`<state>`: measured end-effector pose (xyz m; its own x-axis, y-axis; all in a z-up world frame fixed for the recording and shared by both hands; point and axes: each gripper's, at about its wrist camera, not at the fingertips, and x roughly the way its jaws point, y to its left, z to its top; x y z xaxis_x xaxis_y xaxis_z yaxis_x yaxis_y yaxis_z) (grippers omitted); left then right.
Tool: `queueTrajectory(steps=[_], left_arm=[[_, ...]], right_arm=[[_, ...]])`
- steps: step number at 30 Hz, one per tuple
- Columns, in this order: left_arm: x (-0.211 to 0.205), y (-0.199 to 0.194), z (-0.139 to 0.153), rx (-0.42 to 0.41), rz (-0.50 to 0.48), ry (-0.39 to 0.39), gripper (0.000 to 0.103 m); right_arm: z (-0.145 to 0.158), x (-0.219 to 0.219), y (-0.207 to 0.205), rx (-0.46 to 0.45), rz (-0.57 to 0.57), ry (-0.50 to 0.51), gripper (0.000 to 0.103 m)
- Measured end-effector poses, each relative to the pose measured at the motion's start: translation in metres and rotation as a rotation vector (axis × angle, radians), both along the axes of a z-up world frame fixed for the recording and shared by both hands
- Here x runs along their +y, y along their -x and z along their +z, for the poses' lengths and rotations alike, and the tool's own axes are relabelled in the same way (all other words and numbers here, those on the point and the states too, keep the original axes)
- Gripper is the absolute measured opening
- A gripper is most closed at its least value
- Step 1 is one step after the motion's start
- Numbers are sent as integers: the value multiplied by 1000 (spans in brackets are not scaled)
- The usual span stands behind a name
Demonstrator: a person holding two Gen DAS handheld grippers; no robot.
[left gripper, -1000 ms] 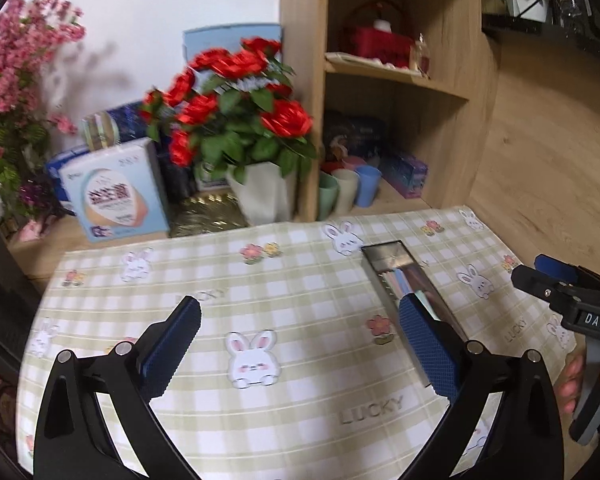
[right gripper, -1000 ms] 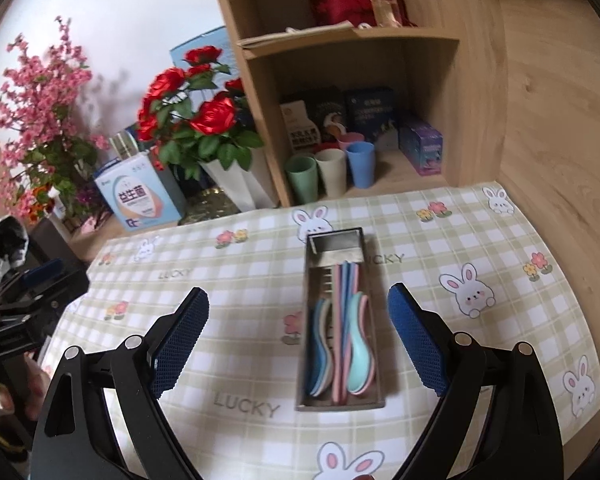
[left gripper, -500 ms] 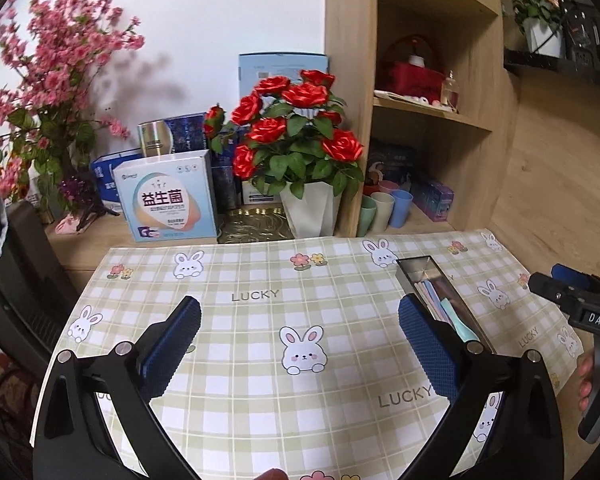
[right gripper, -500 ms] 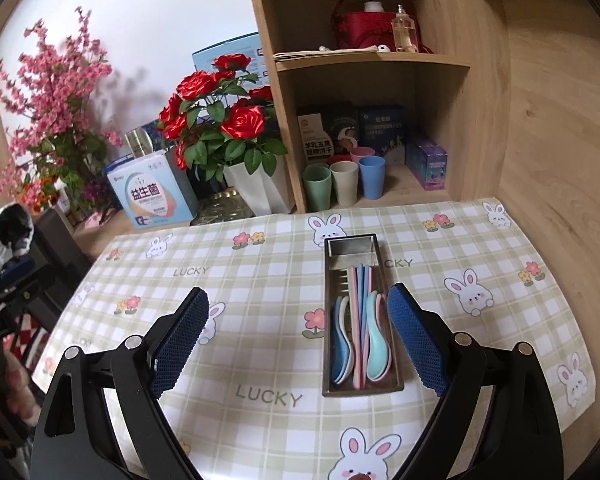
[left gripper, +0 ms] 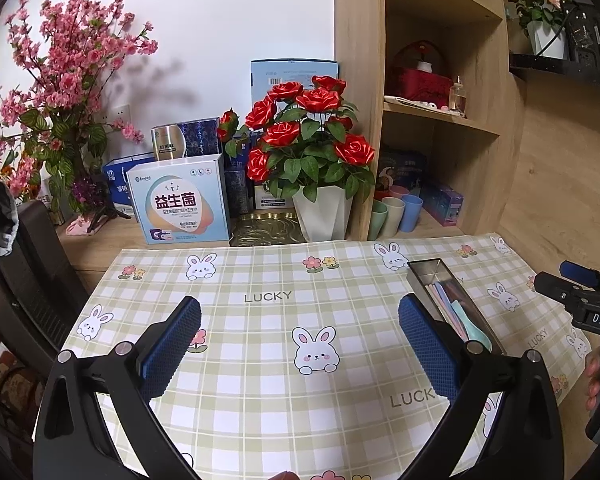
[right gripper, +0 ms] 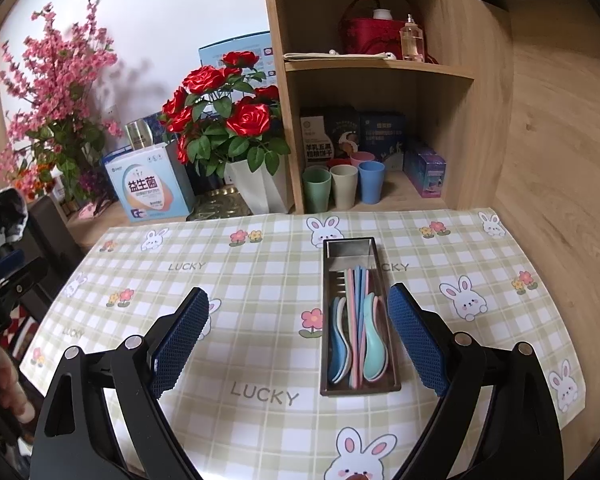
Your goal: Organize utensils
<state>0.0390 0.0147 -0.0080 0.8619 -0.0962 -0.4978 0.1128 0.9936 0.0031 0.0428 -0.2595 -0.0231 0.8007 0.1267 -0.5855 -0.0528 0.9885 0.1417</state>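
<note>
Utensil tray [right gripper: 359,387] just inside right tongs' [right gripper: 298,338] right pad; both tongs [left gripper: 300,346] agape, empty.

The right claw [right gripper: 298,338] hangs wide apart above the table [right gripper: 260,352], holding nothing. A metal tray [right gripper: 357,388] lies on the checked bunny tablecloth [right gripper: 236,292], just inside the right finger, with pastel spoons [right gripper: 373,344] and chopsticks [right gripper: 355,312] in it. Behind stand three cups [right gripper: 343,186] in the shelf [right gripper: 379,66] and a pot of red roses [right gripper: 228,120].
</note>
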Motion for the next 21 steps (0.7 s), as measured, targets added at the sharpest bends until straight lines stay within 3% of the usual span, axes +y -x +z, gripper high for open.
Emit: queueTrajectory(steps=[21], left_arm=[[3, 6, 5, -16, 5, 13, 97]], right_arm=[[5, 2, 4, -17, 3, 5, 88]])
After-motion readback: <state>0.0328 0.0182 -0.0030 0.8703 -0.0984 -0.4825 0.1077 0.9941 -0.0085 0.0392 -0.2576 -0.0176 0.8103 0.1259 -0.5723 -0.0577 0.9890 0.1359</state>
